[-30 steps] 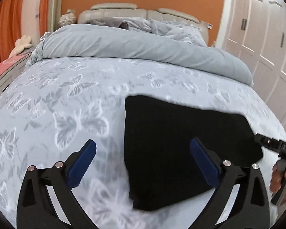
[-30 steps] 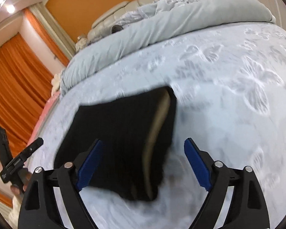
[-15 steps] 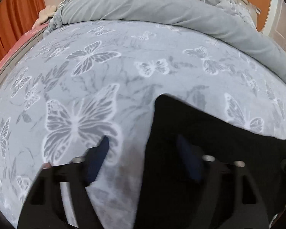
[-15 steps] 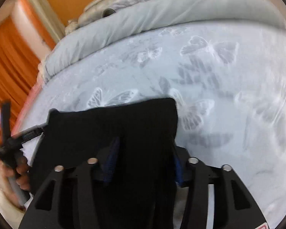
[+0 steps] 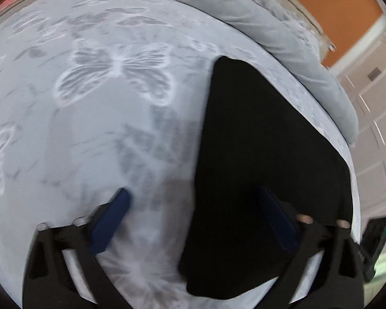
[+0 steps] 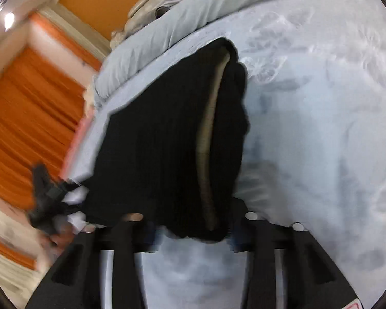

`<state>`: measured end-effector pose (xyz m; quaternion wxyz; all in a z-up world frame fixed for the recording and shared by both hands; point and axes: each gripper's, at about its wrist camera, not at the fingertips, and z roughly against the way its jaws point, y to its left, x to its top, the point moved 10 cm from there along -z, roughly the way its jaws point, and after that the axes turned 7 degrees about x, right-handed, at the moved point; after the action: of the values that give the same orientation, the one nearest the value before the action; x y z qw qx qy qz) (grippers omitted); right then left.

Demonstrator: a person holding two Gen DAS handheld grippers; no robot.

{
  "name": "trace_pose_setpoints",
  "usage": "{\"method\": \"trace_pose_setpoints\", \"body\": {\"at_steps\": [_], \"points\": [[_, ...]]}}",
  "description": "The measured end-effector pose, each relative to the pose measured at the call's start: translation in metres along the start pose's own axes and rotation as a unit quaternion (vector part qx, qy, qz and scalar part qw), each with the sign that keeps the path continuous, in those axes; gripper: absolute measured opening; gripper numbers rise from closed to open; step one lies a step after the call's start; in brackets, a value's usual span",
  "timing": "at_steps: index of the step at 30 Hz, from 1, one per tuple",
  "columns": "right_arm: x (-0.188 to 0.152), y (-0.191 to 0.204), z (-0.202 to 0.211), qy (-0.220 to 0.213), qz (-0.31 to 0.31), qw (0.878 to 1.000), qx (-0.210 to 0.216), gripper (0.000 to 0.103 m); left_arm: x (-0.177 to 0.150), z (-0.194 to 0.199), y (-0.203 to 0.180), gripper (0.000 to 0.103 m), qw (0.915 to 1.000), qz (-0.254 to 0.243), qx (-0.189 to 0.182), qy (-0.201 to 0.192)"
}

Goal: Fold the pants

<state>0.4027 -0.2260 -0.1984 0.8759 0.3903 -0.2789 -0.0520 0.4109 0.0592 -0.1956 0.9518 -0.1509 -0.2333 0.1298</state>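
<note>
1. Pants: black knit fabric pants [image 5: 265,154], folded into a compact rectangular stack, lying on the bed's pale grey butterfly-print cover [image 5: 103,128]. Grey rolled duvet [image 5: 270,25] sits beyond the pants, toward the headboard.
2. Right wrist view: the pants' right-hand end [image 6: 172,134] shows stacked layers with a tan inner band [image 6: 211,128] exposed at the fold edge. Judging by that, at least one fold is already in; the stack looks thick and soft, so it will likely sag if lifted by one edge.
3. Left tongs [image 5: 193,221]: spread wide, holding nothing. Left blue pad [image 5: 110,221] is over bare cover, right blue pad [image 5: 275,221] is over the pants, so the pants' left edge runs between them. Placement reads as lining up to pinch that edge.
4. Right tongs [image 6: 190,234]: set narrower, straddling the near corner of the pants' thick end. Pads are blurred and partly hidden by fabric, so I can't tell whether they're actually clamped on it.
5. Both tongs sit at the near side of the pants, one per end. Likely reason: a two-point grip keeps the edge straight for the next fold.
6. Risk: a pinch that catches only the top layer peels the stack open.
</note>
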Motion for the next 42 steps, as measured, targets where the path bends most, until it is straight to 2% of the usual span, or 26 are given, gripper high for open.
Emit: {"method": "trace_pose_setpoints", "body": {"at_steps": [1, 3, 5, 8, 9, 10, 12, 14, 16, 17, 19, 22, 23, 24, 25, 26, 27, 29, 31, 33, 35, 37, 38, 39, 41, 42], "points": [[0.006, 0.013, 0.011, -0.011, 0.016, 1.0, 0.004, 0.026, 0.0, 0.002, -0.011, 0.027, 0.9993, -0.004, -0.03, 0.024], [0.011, 0.036, 0.035, -0.02, 0.011, 0.999, 0.029, 0.024, 0.011, 0.018, -0.017, 0.019, 0.9994, -0.023, -0.008, 0.025], [0.005, 0.036, 0.048, -0.02, 0.014, 0.999, 0.025, 0.024, 0.017, 0.036, -0.025, 0.018, 0.9984, -0.052, -0.009, 0.019], [-0.032, -0.025, 0.026, 0.032, -0.023, 0.999, -0.034, 0.032, 0.002, 0.031, -0.025, 0.023, 0.9953, -0.088, 0.011, 0.038], [-0.04, -0.037, 0.019, 0.028, -0.042, 0.999, -0.013, 0.043, -0.01, 0.016, -0.022, 0.03, 0.9927, -0.105, 0.028, 0.052], [-0.041, -0.035, 0.029, 0.004, -0.044, 0.999, 0.006, 0.043, -0.015, 0.008, -0.018, 0.04, 0.9918, -0.113, 0.044, 0.041], [-0.039, -0.028, 0.044, -0.006, -0.027, 0.999, -0.03, 0.053, -0.013, 0.025, -0.013, 0.052, 0.99, -0.122, 0.069, -0.016], [-0.026, -0.001, 0.075, -0.052, 0.058, 0.994, -0.082, 0.052, -0.016, 0.05, -0.015, 0.058, 0.9882, -0.132, 0.065, -0.044], [-0.016, 0.02, 0.09, -0.077, 0.109, 0.985, -0.111, 0.052, -0.018, 0.071, -0.009, 0.098, 0.9888, -0.114, 0.063, -0.072], [-0.014, 0.025, 0.088, -0.068, 0.114, 0.985, -0.108, 0.053, -0.022, 0.077, -0.003, 0.098, 0.9902, -0.095, 0.061, -0.082], [-0.01, 0.018, 0.076, -0.054, 0.098, 0.989, -0.099, 0.074, -0.034, 0.067, 0.001, 0.098, 0.9954, -0.077, 0.033, -0.048], [-0.019, -0.017, 0.042, -0.01, 0.03, 0.995, -0.092, 0.075, -0.056, 0.031, 0.002, 0.098, 0.9987, -0.032, -0.022, 0.034], [-0.027, -0.024, 0.028, 0.004, 0.003, 0.996, -0.084, 0.075, -0.06, 0.022, 0.003, 0.098, 0.9984, -0.022, -0.029, 0.042], [-0.034, -0.03, 0.021, 0.015, -0.017, 0.997, -0.073, 0.076, -0.055, 0.02, -0.001, 0.098, 0.9987, -0.039, -0.024, 0.021], [-0.033, -0.03, 0.019, -0.003, -0.011, 0.998, -0.064, 0.07, -0.055, 0.019, -0.005, 0.094, 0.9981, -0.058, -0.018, 0.011], [-0.034, -0.023, 0.017, 0.004, -0.006, 0.999, -0.035, 0.052, -0.054, 0.018, -0.01, 0.086, 0.9977, -0.064, -0.021, 0.012], [-0.036, -0.018, 0.02, 0.007, -0.022, 1.0, -0.019, 0.034, -0.057, 0.018, -0.018, 0.055, 0.9964, -0.065, -0.048, 0.024], [-0.03, -0.001, 0.033, -0.002, -0.017, 1.0, -0.008, 0.029, -0.056, 0.023, -0.023, 0.033, 0.9963, -0.057, -0.053, 0.038], [-0.031, 0.017, 0.046, -0.005, -0.006, 1.0, 0.013, 0.028, -0.05, 0.042, -0.027, 0.024, 0.996, -0.074, -0.043, 0.024], [-0.041, 0.006, 0.047, 0.004, 0.009, 1.0, -0.006, 0.03, -0.045, 0.056, -0.025, 0.023, 0.9955, -0.082, -0.044, 0.017], [-0.06, -0.027, 0.026, 0.028, -0.013, 0.999, -0.023, 0.043, -0.053, 0.04, -0.021, 0.025, 0.9942, -0.093, -0.03, 0.045], [-0.055, -0.022, 0.037, 0.002, -0.021, 1.0, 0.004, 0.048, -0.063, 0.023, -0.016, 0.042, 0.9939, -0.101, -0.003, 0.046], [-0.054, -0.02, 0.045, 0.01, -0.013, 1.0, -0.025, 0.052, -0.062, 0.027, -0.014, 0.045, 0.9943, -0.102, 0.0, 0.031], [-0.046, -0.013, 0.065, -0.016, 0.012, 0.998, -0.057, 0.056, -0.061, 0.033, -0.013, 0.049, 0.9943, -0.103, -0.002, 0.025], [-0.028, 0.008, 0.099, -0.088, 0.054, 0.992, -0.074, 0.053, -0.053, 0.058, -0.007, 0.052, 0.9955, -0.093, 0.011, -0.012], [-0.019, 0.023, 0.108, -0.099, 0.08, 0.989, -0.073, 0.039, -0.047, 0.069, -0.003, 0.054, 0.995, -0.091, 0.025, -0.035]]}}
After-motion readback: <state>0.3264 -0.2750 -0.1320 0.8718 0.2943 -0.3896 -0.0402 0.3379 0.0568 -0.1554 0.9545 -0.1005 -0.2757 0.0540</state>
